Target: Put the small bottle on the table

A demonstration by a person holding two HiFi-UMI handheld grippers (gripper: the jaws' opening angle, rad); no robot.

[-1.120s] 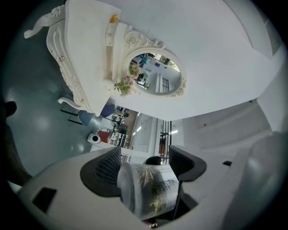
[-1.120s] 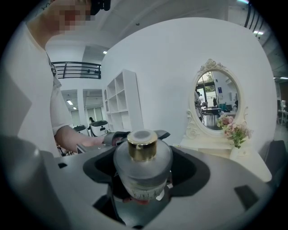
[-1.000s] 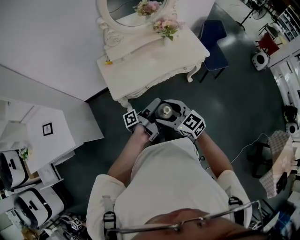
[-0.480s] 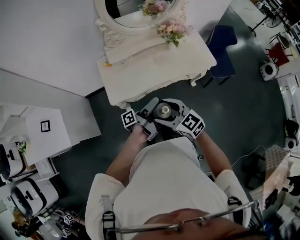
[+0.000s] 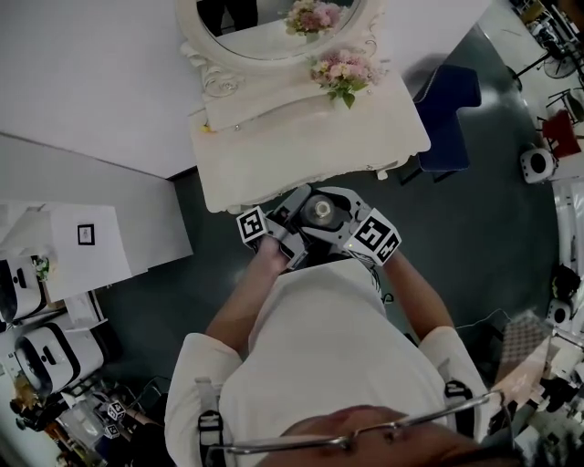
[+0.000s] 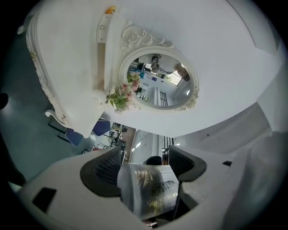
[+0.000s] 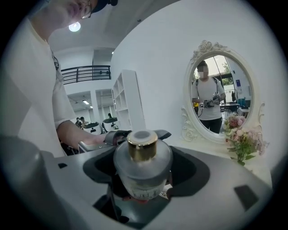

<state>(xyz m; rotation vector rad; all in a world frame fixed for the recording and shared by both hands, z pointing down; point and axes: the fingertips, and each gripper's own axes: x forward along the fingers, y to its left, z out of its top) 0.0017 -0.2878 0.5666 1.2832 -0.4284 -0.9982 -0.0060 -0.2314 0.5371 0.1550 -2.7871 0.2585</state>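
The small bottle (image 5: 319, 211), clear glass with a gold cap, sits between both grippers, held close in front of the person's chest. My left gripper (image 5: 301, 221) is shut on it from the left; in the left gripper view the bottle (image 6: 150, 193) fills the gap between the pads (image 6: 108, 168). My right gripper (image 5: 339, 217) is shut on it from the right; in the right gripper view the bottle (image 7: 142, 166) stands upright, nested in the jaws. The white dressing table (image 5: 301, 155) lies just ahead of the grippers.
An oval mirror (image 5: 274, 23) and pink flowers (image 5: 342, 71) stand at the table's back. A blue chair (image 5: 452, 109) is at the table's right. White shelving (image 5: 82, 246) and headsets (image 5: 46, 356) are at the left.
The person has moved toward the dressing table, which now lies closer to the grippers. Both grippers keep the same hold on the bottle.
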